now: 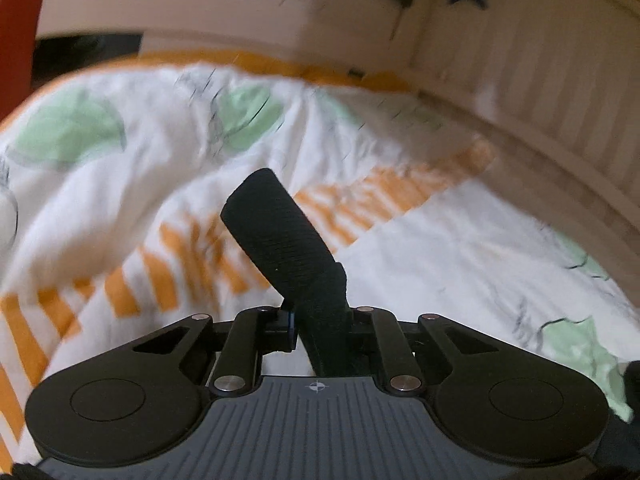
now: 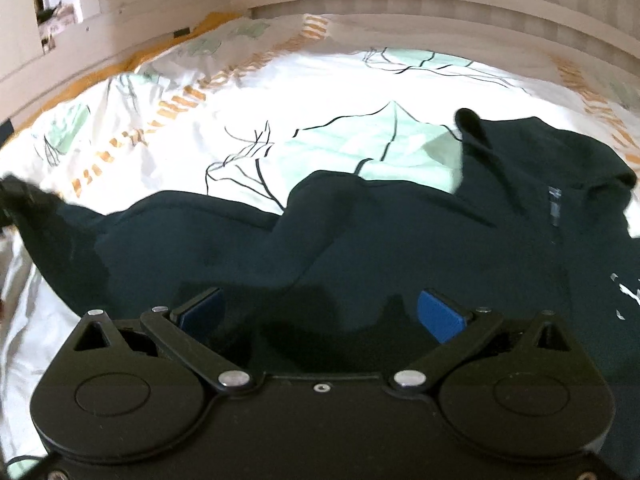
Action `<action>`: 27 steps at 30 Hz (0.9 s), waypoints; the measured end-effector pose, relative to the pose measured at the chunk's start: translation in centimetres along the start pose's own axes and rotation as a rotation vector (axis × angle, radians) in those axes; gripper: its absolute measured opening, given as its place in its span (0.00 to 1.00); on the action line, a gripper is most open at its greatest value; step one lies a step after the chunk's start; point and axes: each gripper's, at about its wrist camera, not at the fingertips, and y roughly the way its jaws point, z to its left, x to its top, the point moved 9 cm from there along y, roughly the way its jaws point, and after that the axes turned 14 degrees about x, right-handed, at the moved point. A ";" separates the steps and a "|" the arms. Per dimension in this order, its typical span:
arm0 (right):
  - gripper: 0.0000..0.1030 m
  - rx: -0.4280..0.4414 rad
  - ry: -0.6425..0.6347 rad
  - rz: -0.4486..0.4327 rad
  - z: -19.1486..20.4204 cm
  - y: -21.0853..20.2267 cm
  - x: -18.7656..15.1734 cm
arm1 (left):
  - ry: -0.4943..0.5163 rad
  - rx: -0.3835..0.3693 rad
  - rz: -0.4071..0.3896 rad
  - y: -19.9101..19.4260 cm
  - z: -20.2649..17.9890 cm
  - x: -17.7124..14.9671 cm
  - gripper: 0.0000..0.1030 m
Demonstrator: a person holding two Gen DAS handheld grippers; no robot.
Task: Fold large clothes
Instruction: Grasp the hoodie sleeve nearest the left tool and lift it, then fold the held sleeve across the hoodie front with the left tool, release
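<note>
Fingers of the left gripper (image 1: 294,320) pinch a black sleeve (image 1: 280,232); right gripper (image 2: 320,312) gapes wide over the dark hoodie (image 2: 400,240) on the bed (image 2: 240,120).

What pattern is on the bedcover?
White bedcover with green leaf shapes, black line drawing and orange dashed stripes; clearest in the right wrist view.

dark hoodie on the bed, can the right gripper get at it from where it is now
Probably yes. The right gripper stands open directly over the dark hoodie, which lies spread on the duvet with nothing between jaws and cloth.
</note>
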 end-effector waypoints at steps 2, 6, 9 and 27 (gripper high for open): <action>0.99 -0.006 -0.023 0.020 0.3 1.2 -0.1 | 0.015 -0.035 -0.048 -1.5 -1.1 1.0 0.15; 0.99 -0.066 -0.031 0.069 -0.3 3.4 -0.9 | 0.057 -0.095 -0.130 -4.0 -3.3 2.3 0.14; 1.00 -0.112 -0.065 0.088 -0.7 5.0 -1.5 | 0.079 -0.144 -0.174 -5.9 -4.7 2.9 0.14; 0.98 -0.012 0.158 -0.026 -6.2 -6.8 -1.9 | 0.259 -0.539 -0.171 -18.2 -17.7 -0.1 0.14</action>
